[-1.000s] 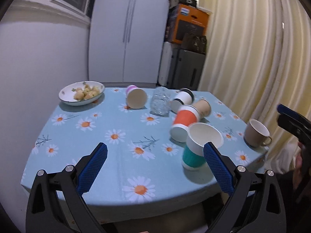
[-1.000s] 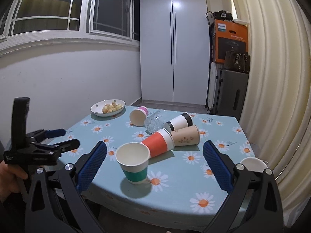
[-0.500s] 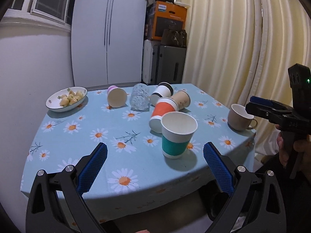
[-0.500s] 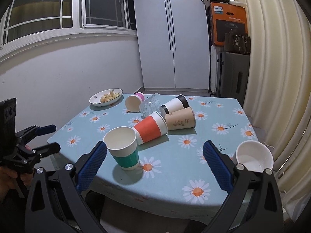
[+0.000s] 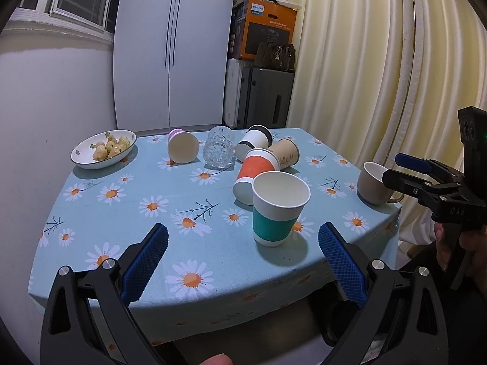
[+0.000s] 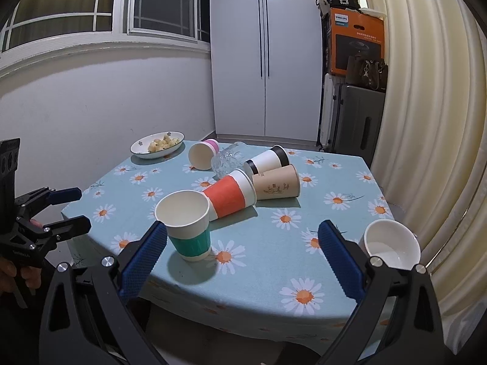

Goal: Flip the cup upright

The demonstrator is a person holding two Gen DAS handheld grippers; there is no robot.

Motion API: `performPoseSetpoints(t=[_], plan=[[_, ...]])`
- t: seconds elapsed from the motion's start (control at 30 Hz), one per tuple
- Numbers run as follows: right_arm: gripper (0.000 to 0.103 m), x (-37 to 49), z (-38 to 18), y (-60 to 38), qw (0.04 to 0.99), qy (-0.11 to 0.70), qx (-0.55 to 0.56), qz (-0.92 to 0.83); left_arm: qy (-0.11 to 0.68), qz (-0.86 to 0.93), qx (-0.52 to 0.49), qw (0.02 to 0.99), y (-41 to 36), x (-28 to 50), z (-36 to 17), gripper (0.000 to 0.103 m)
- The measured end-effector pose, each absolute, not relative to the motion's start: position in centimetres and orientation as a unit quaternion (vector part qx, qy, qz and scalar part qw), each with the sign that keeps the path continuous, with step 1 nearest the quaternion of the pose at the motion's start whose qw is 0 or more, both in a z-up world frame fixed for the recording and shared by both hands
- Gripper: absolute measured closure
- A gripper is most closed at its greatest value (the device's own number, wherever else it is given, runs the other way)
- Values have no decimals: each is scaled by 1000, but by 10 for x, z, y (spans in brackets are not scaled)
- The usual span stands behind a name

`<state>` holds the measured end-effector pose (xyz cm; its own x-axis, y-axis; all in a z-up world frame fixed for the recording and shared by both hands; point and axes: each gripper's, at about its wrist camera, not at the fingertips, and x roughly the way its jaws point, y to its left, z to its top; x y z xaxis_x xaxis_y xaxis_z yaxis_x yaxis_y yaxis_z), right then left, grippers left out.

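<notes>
A teal-and-white paper cup (image 5: 278,210) (image 6: 186,225) stands upright near the table's front edge. Behind it lie on their sides an orange cup (image 5: 255,176) (image 6: 231,196), a brown cup (image 5: 285,155) (image 6: 277,182), a black-and-white cup (image 5: 255,143) (image 6: 268,159), a pink cup (image 5: 182,149) (image 6: 202,155) and a clear glass (image 5: 218,150) (image 6: 226,158). My left gripper (image 5: 242,258) is open and empty, back from the front edge. My right gripper (image 6: 242,255) is open and empty, off the table's near corner.
A beige mug (image 5: 376,184) (image 6: 391,243) stands upright at the table's right edge. A plate of food (image 5: 103,149) (image 6: 157,145) sits at the far left. The table (image 5: 152,182) has a blue daisy cloth. Curtains hang on the right; a white cabinet and boxes stand behind.
Both grippers have drawn back from the table and turned, so the cups sit farther off. The teal cup stands upright throughout. Both grippers stay open.
</notes>
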<state>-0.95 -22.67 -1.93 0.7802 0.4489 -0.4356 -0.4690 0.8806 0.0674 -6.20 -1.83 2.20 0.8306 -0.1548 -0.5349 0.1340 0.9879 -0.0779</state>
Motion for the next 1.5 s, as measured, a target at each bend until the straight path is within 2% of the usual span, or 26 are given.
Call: performPoseSetpoints(t=[1.5], plan=[[5,-8,-25,-220,942,236,-43,235,293,-66,-13,954,-22,-60,19,7]])
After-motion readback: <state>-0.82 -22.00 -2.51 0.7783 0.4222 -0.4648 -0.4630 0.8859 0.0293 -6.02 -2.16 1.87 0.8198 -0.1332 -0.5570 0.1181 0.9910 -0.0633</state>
